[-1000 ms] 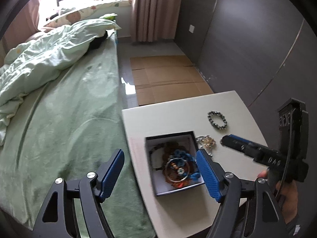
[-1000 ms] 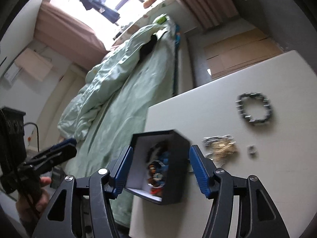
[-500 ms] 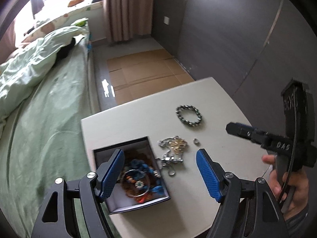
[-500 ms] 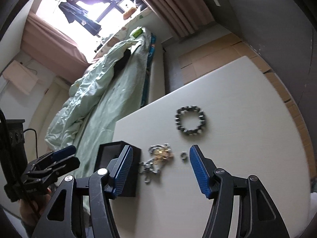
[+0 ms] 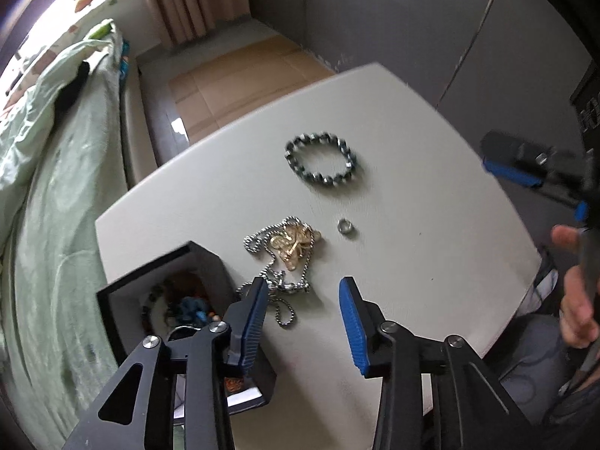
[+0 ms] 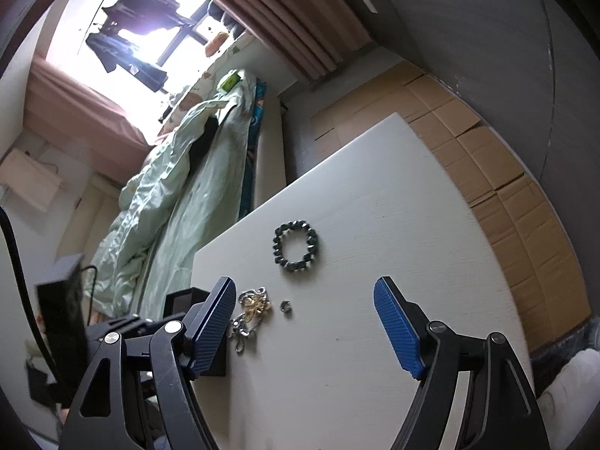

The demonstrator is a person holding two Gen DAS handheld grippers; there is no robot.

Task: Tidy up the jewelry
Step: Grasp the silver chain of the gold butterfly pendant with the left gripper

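Note:
A dark beaded bracelet (image 5: 320,163) (image 6: 296,245), a small silver ring (image 5: 345,225) (image 6: 286,305) and a tangle of silver chain with gold pieces (image 5: 288,247) (image 6: 252,309) lie on the white table (image 5: 412,243). A black jewelry box (image 5: 176,300) with white lining holds several pieces at the table's left edge. My left gripper (image 5: 303,317) is open and empty, hovering just in front of the chain. My right gripper (image 6: 304,322) is open and empty above the table; it also shows at the right of the left wrist view (image 5: 525,172).
A bed with green bedding (image 5: 48,187) runs along the table's left side. Flattened cardboard (image 5: 240,75) covers the floor beyond the table. A dark wall (image 5: 412,18) stands to the right. The box shows partly behind my left finger in the right wrist view (image 6: 183,302).
Both grippers have moved right, away from over the box, toward the loose jewelry. The left gripper's jaws have narrowed. The right gripper has swung to look at the bracelet and ring.

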